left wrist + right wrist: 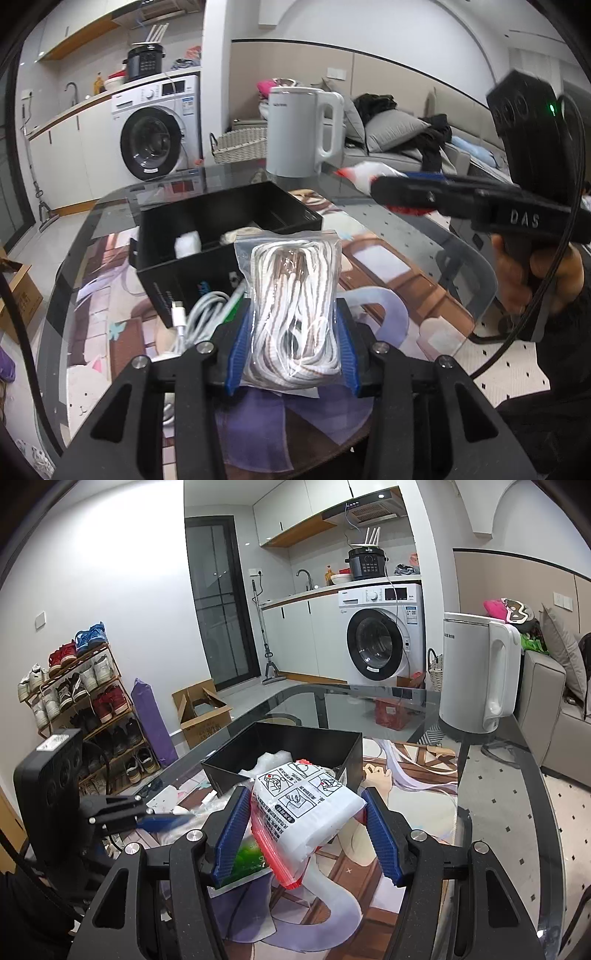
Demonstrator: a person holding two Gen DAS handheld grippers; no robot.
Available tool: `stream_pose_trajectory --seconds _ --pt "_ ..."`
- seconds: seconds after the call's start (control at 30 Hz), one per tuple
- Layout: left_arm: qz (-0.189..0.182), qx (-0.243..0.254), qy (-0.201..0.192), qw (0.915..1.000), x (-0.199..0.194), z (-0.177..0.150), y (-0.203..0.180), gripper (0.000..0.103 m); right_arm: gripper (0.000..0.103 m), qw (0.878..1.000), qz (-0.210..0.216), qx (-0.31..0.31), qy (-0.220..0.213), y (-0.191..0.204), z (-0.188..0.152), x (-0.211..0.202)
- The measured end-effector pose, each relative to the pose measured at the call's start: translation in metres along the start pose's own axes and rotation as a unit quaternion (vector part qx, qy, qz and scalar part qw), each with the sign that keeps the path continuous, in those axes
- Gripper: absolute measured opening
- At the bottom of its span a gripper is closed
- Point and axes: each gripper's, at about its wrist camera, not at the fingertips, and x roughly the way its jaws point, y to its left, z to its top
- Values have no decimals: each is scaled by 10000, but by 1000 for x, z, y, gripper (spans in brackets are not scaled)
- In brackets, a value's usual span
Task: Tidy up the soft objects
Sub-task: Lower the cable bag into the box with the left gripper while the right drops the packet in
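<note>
White rope bag (pixel 295 314) sits squeezed in the left hand-held gripper (pixel 293 332), the right hand-held gripper (pixel 308 827) pinches a printed pouch (pixel 306 805), and both must still go into the half-filled black box (pixel 229 218).

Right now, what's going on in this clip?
A person is sorting soft items into a black box on a glass table. The left claw grips a bagged white cord. The right claw grips a white packet near the box. Neither is in the box yet.
</note>
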Motion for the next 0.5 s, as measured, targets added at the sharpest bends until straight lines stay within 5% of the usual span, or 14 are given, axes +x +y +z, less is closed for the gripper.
stream_pose_trajectory --seconds 0.5 --pt "238 -409 -370 9982 -16 3 23 41 63 10000 48 -33 17 5 -1 5"
